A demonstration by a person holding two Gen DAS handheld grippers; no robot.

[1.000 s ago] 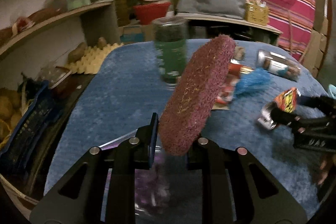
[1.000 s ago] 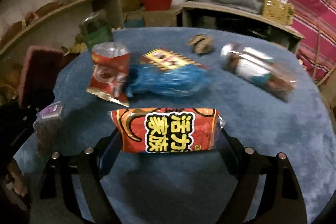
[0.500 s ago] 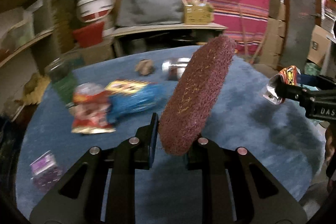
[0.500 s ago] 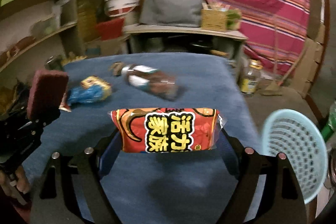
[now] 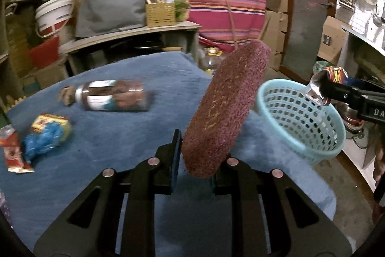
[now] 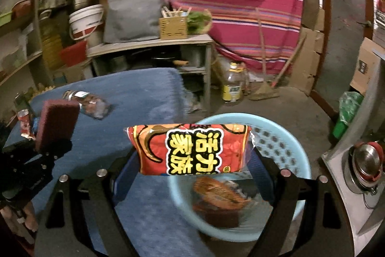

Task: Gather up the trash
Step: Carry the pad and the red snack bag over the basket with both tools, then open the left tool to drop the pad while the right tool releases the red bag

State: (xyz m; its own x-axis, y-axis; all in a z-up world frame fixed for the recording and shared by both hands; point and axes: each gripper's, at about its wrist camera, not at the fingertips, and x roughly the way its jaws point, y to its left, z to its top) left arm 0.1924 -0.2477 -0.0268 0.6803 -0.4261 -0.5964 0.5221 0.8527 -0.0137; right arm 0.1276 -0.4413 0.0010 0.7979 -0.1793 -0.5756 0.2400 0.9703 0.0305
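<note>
Blurring bottle (image 5: 113, 95), wrapper (image 6: 190, 149) hiding basket (image 6: 284, 136)

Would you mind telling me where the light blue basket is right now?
The light blue basket sits just off the blue-covered table's right edge, directly beneath the red snack packet in the right gripper; the left wrist view shows it at right.

We see our left gripper (image 5: 195, 166) and right gripper (image 6: 192, 175): matte black, triangular cut-outs, round silver screws, white lettering on one, bare fingers (image 6: 26, 216) beneath
</note>
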